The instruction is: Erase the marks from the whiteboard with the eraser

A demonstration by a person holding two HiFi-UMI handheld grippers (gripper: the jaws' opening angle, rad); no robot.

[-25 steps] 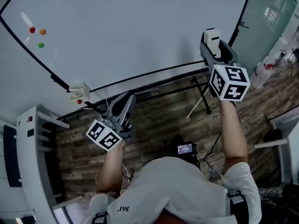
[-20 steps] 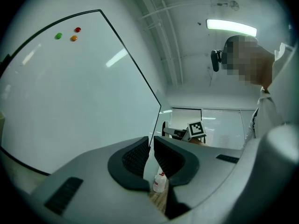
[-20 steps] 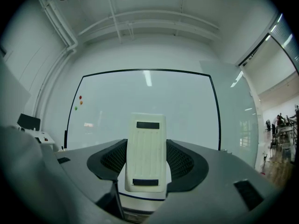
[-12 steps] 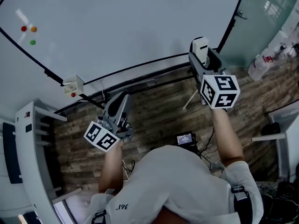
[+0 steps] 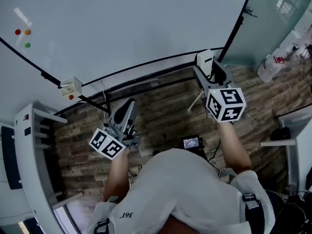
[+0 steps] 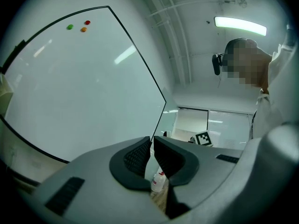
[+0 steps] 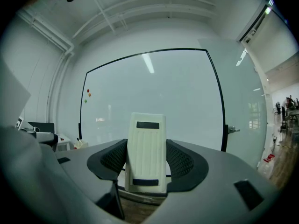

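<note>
Whiteboard [image 5: 122,23]: large, dark-framed and upright on a stand. It fills the upper part of the head view, with pale streaks of reflected lamp light on its surface.
Eraser [image 5: 205,61]: pale and oblong, with a dark bar near each end. It stands upright between the jaws of the right claw, in the air before the board's lower right corner and apart from its surface.
Right claw [image 7: 145,160]: jaws closed against the two long sides of the eraser. It is raised and faces the board squarely.
Left claw [image 6: 152,146]: jaws drawn almost together, leaving only a thin slit between the ribbed pads, with nothing gripped. It is held low over the floor, below the board's bottom frame, and tilted up toward the board.
Marker cube [image 5: 225,104]: black-and-white squares, on the back of the right claw; a like cube sits on the left claw.
Magnets [image 5: 23,36]: red, orange and green dots in a small cluster near the board's left edge, well apart from the eraser.
Small box [image 5: 71,87]: pale, with a red spot, fixed at the board's bottom frame toward the left.
Floor [image 5: 165,118]: dark wood planks, with cables trailing under the stand.
Bottle [image 5: 269,68]: clear, with a red label, on the floor at the right, near the glass wall [image 5: 273,18].
Person [image 5: 180,194]: light shirt, bare forearms, one claw in each hand.
</note>
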